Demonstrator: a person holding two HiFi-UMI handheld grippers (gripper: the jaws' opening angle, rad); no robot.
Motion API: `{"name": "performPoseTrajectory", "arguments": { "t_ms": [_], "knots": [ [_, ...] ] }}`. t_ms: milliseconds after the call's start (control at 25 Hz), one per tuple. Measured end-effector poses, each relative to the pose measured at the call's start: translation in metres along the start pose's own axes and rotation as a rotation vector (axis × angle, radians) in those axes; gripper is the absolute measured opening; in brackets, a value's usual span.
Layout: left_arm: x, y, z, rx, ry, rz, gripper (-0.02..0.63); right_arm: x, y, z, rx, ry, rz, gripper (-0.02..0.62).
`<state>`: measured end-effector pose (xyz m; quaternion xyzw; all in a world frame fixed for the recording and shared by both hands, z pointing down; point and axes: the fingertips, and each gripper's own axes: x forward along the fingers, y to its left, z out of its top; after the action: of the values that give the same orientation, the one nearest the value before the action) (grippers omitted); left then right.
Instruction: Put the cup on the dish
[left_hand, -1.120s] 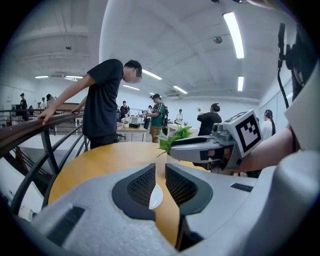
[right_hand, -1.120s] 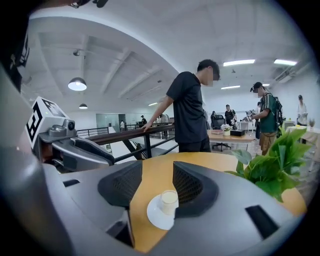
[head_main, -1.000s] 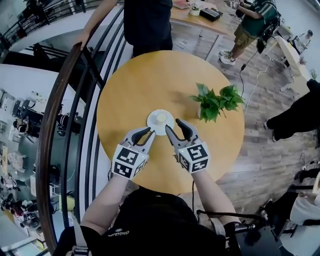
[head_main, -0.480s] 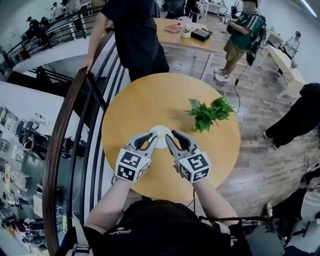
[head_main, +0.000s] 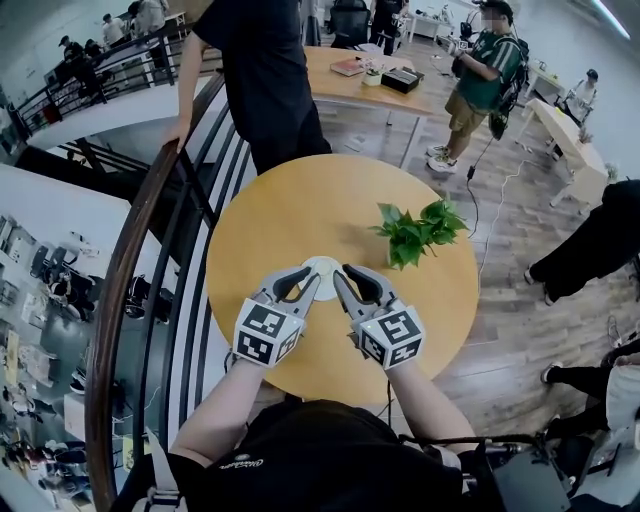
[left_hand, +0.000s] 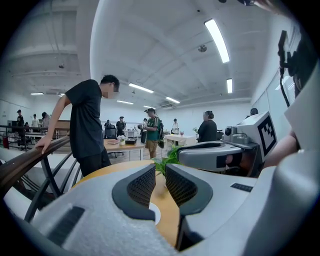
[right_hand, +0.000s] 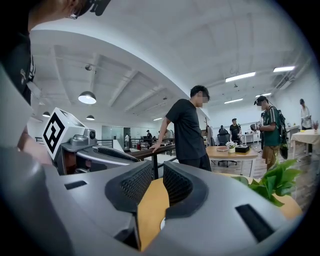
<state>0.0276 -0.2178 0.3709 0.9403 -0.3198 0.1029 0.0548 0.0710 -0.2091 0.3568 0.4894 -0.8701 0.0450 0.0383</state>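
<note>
A small white dish (head_main: 322, 264) lies near the middle of the round wooden table (head_main: 300, 210). The pale cup on it blends with the dish, and I cannot tell it apart here. My left gripper (head_main: 312, 282) rests at the dish's near left edge, jaws almost together with nothing between them. My right gripper (head_main: 345, 279) sits at the dish's near right edge. Its jaws are closing, and only a thin gap with bare table shows between them. A sliver of the dish (left_hand: 156, 214) shows under the left gripper (left_hand: 160, 182). The right gripper (right_hand: 157, 182) holds nothing.
A green potted plant (head_main: 415, 230) stands on the table, right of the dish. A dark curved railing (head_main: 150, 250) runs along the table's left side, with a drop beyond it. A person in black (head_main: 265, 70) stands at the far edge; others stand at the back right.
The right gripper's jaws have narrowed from wide apart to nearly together. Both grippers sit closer to the dish, covering its near edge. The head view has tilted up.
</note>
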Motion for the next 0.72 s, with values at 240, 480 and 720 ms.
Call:
{"name": "performPoseTrajectory", "arguments": {
  "t_ms": [240,480,720],
  "knots": [
    [-0.003,-0.002,0.002,-0.020,-0.011,-0.008,0.066,-0.001,0.003,0.001,-0.006,0.001,0.003,0.064],
    [-0.002,-0.001,0.002,-0.025,-0.010,-0.002,0.066,0.000,0.002,-0.004,-0.007,0.015,0.011,0.061],
    [0.002,-0.002,-0.007,-0.029,0.002,0.000,0.066,-0.001,-0.002,-0.010,0.004,0.029,0.007,0.060]
  ]
}}
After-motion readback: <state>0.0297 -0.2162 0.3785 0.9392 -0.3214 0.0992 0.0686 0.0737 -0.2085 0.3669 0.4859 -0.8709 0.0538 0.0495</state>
